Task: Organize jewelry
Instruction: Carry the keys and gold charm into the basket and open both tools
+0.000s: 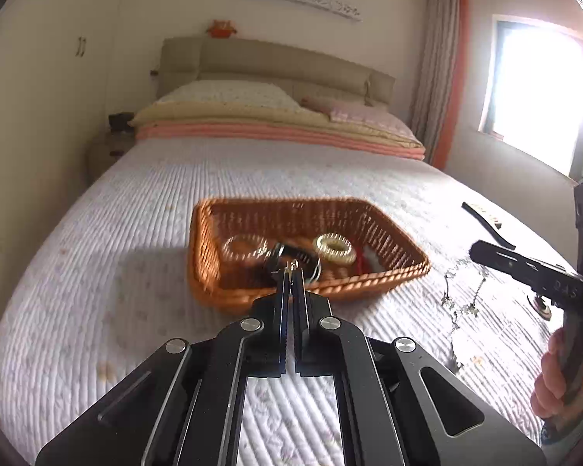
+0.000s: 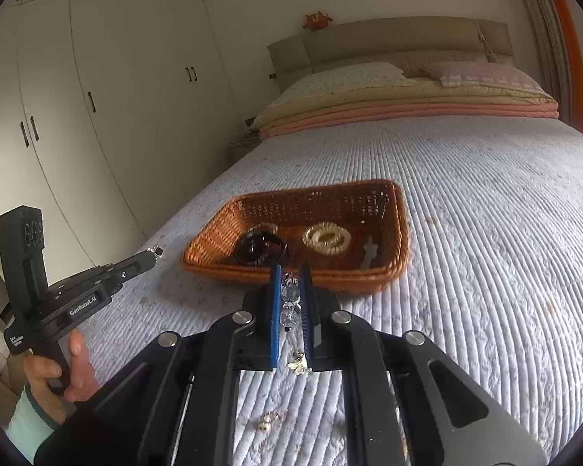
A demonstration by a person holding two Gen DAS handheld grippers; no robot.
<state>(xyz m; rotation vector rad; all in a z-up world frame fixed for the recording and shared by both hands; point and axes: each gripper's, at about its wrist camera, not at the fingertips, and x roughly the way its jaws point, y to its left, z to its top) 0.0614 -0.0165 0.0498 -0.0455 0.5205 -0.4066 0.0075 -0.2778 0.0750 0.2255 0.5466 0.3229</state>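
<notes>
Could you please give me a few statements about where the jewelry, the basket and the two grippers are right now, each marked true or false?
1. The wicker basket sits on the quilted bed. True.
2. The basket is empty. False: it holds a cream coiled bracelet and a dark bracelet, among others.
3. The right gripper holds a clear bead string between its fingers. True.
4. The left gripper is wide open. False: its fingers pinch a small jewelry piece.

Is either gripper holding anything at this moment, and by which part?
The left gripper pinches a small metal piece at its fingertips. The right gripper grips a clear bead strand along its length, with its lower end dangling.
</notes>
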